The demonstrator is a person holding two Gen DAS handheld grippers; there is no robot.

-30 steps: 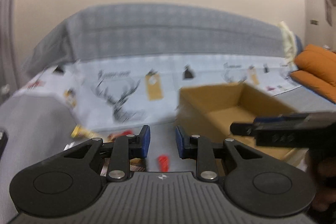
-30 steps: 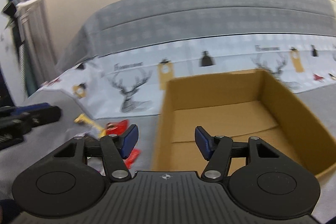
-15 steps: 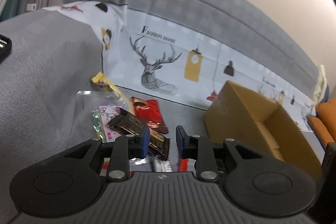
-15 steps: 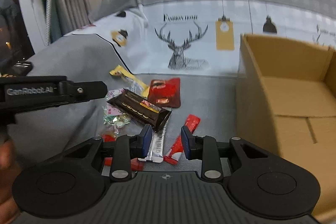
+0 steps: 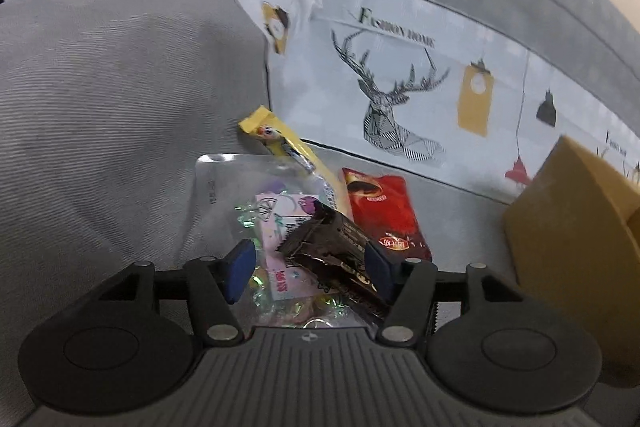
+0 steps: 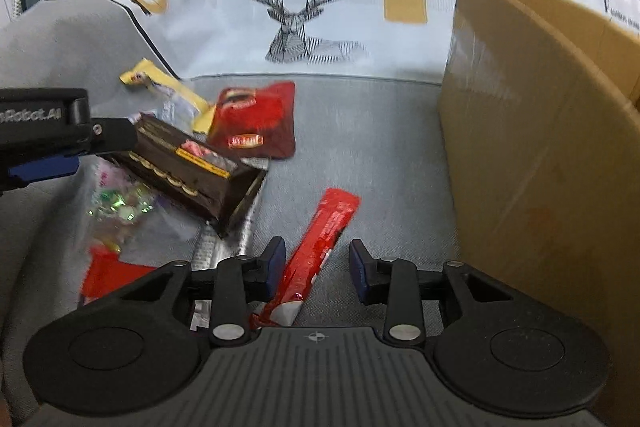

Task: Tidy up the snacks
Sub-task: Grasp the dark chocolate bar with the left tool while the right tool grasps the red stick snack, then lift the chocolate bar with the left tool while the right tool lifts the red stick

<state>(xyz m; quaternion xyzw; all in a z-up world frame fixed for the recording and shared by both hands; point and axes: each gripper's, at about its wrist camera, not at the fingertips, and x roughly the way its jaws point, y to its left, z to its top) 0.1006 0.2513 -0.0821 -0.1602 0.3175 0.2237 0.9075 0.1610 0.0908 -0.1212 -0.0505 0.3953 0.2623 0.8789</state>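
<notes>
Left wrist view shows the left gripper [image 5: 306, 269] with its jaws spread wide around a dark brown snack bar [image 5: 340, 251] in the lower middle of the frame; the right blue pad looks to be touching the wrapper, though blur makes contact hard to confirm. The bar lies on top of a clear candy bag [image 5: 256, 211], with a yellow stick [image 5: 288, 143] and a red pouch [image 5: 384, 211] just beyond it. In the right wrist view, the right gripper [image 6: 316, 265] is also open, straddling a long red stick pack [image 6: 320, 247] at the lower middle, and the cardboard box [image 6: 540, 147] fills the right side. Both targets look light. The brown bar's foil is probably slick and crinkly, with a firmer body inside, so a hold across its middle width should be steadier than pinching the flat crimped end. The red stick is thin and likely floppy, so gripping near mid-length would keep it from drooping or twisting. The candy bag below is soft and may catch on a finger and lift along with the bar.
</notes>
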